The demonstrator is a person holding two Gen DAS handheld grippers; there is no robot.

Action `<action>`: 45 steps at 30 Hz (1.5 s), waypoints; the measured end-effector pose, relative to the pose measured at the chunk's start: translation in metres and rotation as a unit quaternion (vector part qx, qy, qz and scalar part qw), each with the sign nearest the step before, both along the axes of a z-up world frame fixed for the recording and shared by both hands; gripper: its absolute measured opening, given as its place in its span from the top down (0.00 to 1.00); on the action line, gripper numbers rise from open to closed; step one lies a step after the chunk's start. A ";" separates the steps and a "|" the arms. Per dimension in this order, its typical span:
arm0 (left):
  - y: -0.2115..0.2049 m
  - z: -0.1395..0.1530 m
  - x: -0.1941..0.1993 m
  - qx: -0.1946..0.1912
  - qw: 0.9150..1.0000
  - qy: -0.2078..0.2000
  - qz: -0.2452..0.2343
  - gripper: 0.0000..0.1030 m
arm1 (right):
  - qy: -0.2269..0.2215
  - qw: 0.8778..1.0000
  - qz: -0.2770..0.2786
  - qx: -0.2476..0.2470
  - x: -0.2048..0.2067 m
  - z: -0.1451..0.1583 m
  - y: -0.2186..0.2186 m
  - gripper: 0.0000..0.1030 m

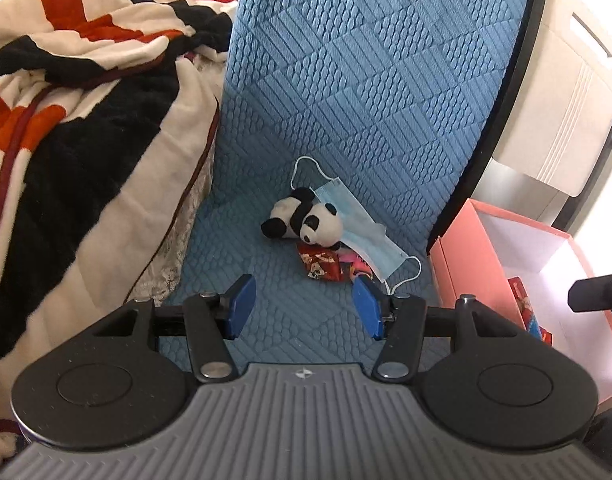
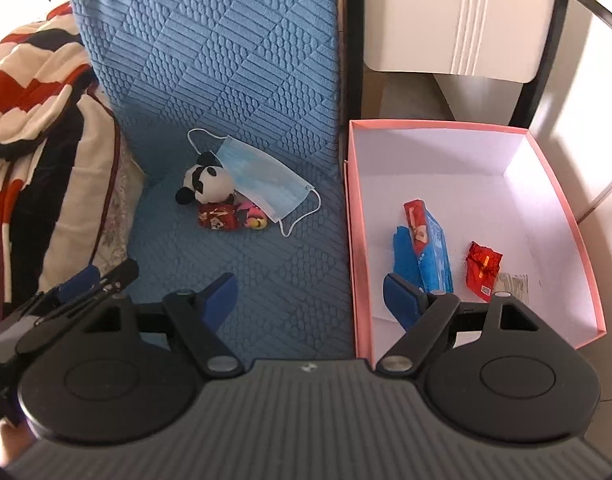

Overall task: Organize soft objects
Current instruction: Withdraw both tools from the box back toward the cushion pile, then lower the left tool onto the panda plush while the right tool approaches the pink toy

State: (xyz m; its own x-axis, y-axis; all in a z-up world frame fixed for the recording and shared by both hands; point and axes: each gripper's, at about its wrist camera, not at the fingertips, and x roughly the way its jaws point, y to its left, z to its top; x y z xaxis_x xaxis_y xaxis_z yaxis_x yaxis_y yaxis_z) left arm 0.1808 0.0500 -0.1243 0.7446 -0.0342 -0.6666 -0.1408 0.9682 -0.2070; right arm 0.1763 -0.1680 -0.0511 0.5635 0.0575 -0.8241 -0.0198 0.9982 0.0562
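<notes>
A small panda plush lies on the blue quilted seat. A blue face mask lies behind and beside it. A red printed pouch and a small pink item lie in front of the panda. My left gripper is open and empty, just short of the pile. My right gripper is open and empty, straddling the left wall of the pink box. The left gripper's fingers also show in the right wrist view.
The pink box holds a blue and red packet and a red wrapped item. A red, black and white blanket lies heaped on the left. A white appliance stands behind the box.
</notes>
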 end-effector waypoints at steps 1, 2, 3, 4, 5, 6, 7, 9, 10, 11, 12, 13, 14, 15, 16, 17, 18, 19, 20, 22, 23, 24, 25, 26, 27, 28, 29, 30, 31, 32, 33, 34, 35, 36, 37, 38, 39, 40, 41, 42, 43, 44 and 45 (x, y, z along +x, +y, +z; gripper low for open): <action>-0.001 -0.001 0.001 -0.001 1.000 0.000 -0.001 0.41 | 0.002 1.000 -0.002 -0.003 0.002 -0.001 0.000 0.21; -0.001 -0.002 0.002 -0.003 1.000 0.001 -0.002 0.41 | 0.005 1.000 -0.005 -0.002 0.005 -0.002 0.000 0.21; -0.001 -0.003 0.003 -0.005 1.000 0.000 -0.004 0.41 | 0.008 1.000 -0.006 0.002 0.008 -0.002 0.000 0.21; -0.001 -0.004 0.005 -0.007 1.000 0.000 -0.006 0.41 | 0.010 1.000 -0.008 0.006 0.010 -0.002 -0.001 0.21; -0.001 -0.005 0.006 -0.006 1.000 0.001 -0.006 0.41 | 0.010 1.000 -0.011 0.013 0.013 -0.002 -0.001 0.21; -0.001 -0.006 0.007 -0.006 1.000 0.002 -0.006 0.41 | 0.010 1.000 -0.012 0.017 0.015 -0.002 -0.001 0.21; -0.001 -0.007 0.009 -0.007 1.000 0.004 -0.006 0.41 | 0.009 1.000 -0.015 0.019 0.018 -0.002 -0.001 0.21; 0.001 -0.009 0.011 -0.009 1.000 0.005 -0.006 0.41 | 0.005 1.000 -0.021 0.012 0.021 -0.002 0.000 0.21; 0.002 -0.011 0.013 -0.009 1.000 0.006 -0.006 0.41 | 0.003 1.000 -0.020 0.008 0.023 -0.003 0.001 0.21; 0.003 -0.012 0.015 -0.009 1.000 0.007 -0.005 0.41 | 0.002 1.000 -0.017 0.005 0.024 -0.004 0.001 0.21; 0.004 -0.013 0.016 -0.010 1.000 0.007 -0.005 0.41 | 0.003 1.000 -0.013 0.002 0.025 -0.007 0.002 0.21; 0.005 -0.014 0.018 -0.013 1.000 0.006 -0.005 0.41 | 0.005 1.000 -0.008 0.000 0.026 -0.010 0.003 0.21; 0.007 -0.014 0.020 -0.015 1.000 0.006 -0.005 0.41 | 0.008 1.000 -0.003 -0.003 0.027 -0.013 0.005 0.21; 0.008 -0.016 0.023 -0.017 1.000 0.006 -0.005 0.41 | 0.012 1.000 0.002 -0.005 0.028 -0.015 0.006 0.21; 0.008 -0.017 0.026 -0.016 1.000 0.006 -0.006 0.41 | 0.011 1.000 0.010 -0.004 0.028 -0.016 0.007 0.21; 0.009 -0.018 0.028 -0.013 1.000 0.008 -0.008 0.41 | 0.001 1.000 0.025 -0.001 0.026 -0.017 0.008 0.21; 0.008 -0.019 0.031 -0.010 1.000 0.009 -0.009 0.41 | -0.008 0.999 0.032 -0.004 0.026 -0.017 0.010 0.21; 0.008 -0.021 0.035 -0.008 1.000 0.007 -0.013 0.41 | -0.008 0.999 0.031 -0.013 0.028 -0.019 0.012 0.21; 0.009 -0.022 0.038 -0.009 1.000 0.007 -0.015 0.41 | -0.006 0.999 0.030 -0.020 0.031 -0.021 0.013 0.21; 0.009 -0.025 0.046 -0.012 1.000 0.008 -0.017 0.41 | -0.010 0.999 0.039 -0.028 0.034 -0.027 0.015 0.21; 0.009 -0.028 0.051 -0.014 1.000 0.010 -0.019 0.41 | -0.009 0.999 0.040 -0.031 0.036 -0.030 0.015 0.21; 0.009 -0.030 0.055 -0.015 1.000 0.012 -0.020 0.41 | -0.007 0.999 0.042 -0.030 0.039 -0.034 0.015 0.21; 0.009 -0.031 0.059 -0.015 1.000 0.012 -0.024 0.41 | -0.003 0.998 0.052 -0.025 0.042 -0.039 0.015 0.21; 0.008 -0.033 0.063 -0.016 0.999 0.013 -0.025 0.41 | 0.003 0.998 0.067 -0.021 0.044 -0.045 0.016 0.21; 0.008 -0.034 0.066 -0.019 0.999 0.013 -0.027 0.41 | 0.006 0.997 0.068 -0.020 0.047 -0.050 0.016 0.21; 0.009 -0.035 0.071 -0.024 0.999 0.012 -0.030 0.41 | 0.006 0.998 0.066 -0.022 0.049 -0.054 0.017 0.21; 0.010 -0.036 0.075 -0.027 0.999 0.011 -0.031 0.41 | 0.006 0.997 0.069 -0.025 0.051 -0.058 0.018 0.21; 0.010 -0.037 0.079 -0.029 0.999 0.010 -0.033 0.41 | 0.006 0.997 0.077 -0.026 0.053 -0.063 0.019 0.21; 0.010 -0.040 0.084 -0.031 0.999 0.011 -0.036 0.41 | 0.008 0.996 0.082 -0.025 0.055 -0.067 0.020 0.21; 0.011 -0.043 0.088 -0.033 0.999 0.012 -0.037 0.41 | 0.011 0.996 0.084 -0.018 0.058 -0.071 0.020 0.21; 0.012 -0.046 0.093 -0.038 0.998 0.012 -0.039 0.41 | 0.015 0.996 0.084 -0.008 0.061 -0.077 0.020 0.21; 0.013 -0.050 0.097 -0.044 0.998 0.017 -0.038 0.41 | 0.021 0.996 0.084 -0.001 0.064 -0.081 0.021 0.21; 0.015 -0.053 0.100 -0.052 0.998 0.023 -0.035 0.41 | 0.026 0.996 0.085 0.004 0.068 -0.087 0.023 0.21; 0.017 -0.055 0.104 -0.062 0.997 0.025 -0.034 0.41 | 0.029 0.996 0.086 0.005 0.071 -0.091 0.025 0.21; 0.020 -0.057 0.108 -0.071 0.997 0.024 -0.033 0.41 | 0.031 0.996 0.088 0.004 0.074 -0.096 0.028 0.21; 0.022 -0.059 0.112 -0.075 0.996 0.025 -0.031 0.41 | 0.031 0.995 0.091 0.003 0.076 -0.099 0.030 0.21; 0.023 -0.061 0.117 -0.078 0.996 0.030 -0.026 0.41 | 0.032 0.995 0.093 0.001 0.080 -0.103 0.033 0.21; 0.026 -0.063 0.121 -0.083 0.996 0.032 -0.023 0.41 | 0.033 0.995 0.094 -0.001 0.082 -0.106 0.036 0.21; 0.027 -0.065 0.124 -0.086 0.995 0.032 -0.024 0.41 | 0.033 0.995 0.096 -0.002 0.085 -0.108 0.038 0.21; 0.028 -0.066 0.128 -0.089 0.995 0.033 -0.024 0.41 | 0.031 0.995 0.099 -0.002 0.087 -0.111 0.039 0.21; 0.029 -0.067 0.132 -0.090 0.995 0.033 -0.023 0.41 | 0.030 0.994 0.101 0.000 0.089 -0.114 0.041 0.21; 0.030 -0.069 0.136 -0.090 0.995 0.033 -0.024 0.41 | 0.028 0.994 0.104 0.004 0.092 -0.117 0.041 0.21; 0.030 -0.072 0.140 -0.090 0.995 0.034 -0.023 0.41 | 0.030 0.994 0.104 0.011 0.095 -0.119 0.041 0.21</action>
State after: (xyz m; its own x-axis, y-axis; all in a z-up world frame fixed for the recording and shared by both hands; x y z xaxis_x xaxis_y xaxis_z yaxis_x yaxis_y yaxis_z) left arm 0.3210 0.0803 -0.1960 0.6926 -0.1917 -0.6954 -0.1162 0.9218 -0.3699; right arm 0.2717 -0.1273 -0.1703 0.4879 0.1857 -0.8529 -0.2221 0.9714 0.0844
